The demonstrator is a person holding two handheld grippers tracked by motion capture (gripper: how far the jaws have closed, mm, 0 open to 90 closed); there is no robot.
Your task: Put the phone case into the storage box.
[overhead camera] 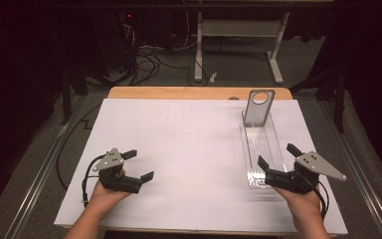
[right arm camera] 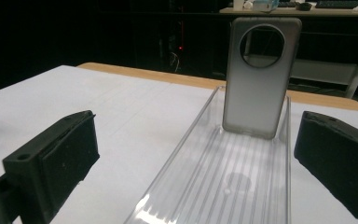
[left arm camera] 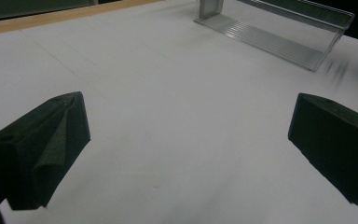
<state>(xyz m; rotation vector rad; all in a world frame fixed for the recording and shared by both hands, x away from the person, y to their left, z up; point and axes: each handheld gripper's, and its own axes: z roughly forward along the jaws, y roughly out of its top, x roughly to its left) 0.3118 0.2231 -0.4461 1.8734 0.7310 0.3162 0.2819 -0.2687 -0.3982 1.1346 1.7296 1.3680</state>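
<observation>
Cut off: top of the grey phone case (left arm camera: 209, 8) at my left tongs view's upper edge; near end of the clear tray (right arm camera: 223, 186) at my right tongs view's bottom | Blurred: smear beside the tray's corner in the left tongs view | Too dark: the room beyond the worktop (overhead camera: 189, 149)

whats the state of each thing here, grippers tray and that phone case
left gripper: open, jaws wide apart, holding nothing, over the white sheet
right gripper: open, jaws either side of the tray's near end, not gripping
tray: clear, lying flat on the sheet
phone case: standing upright at the tray's far end
</observation>
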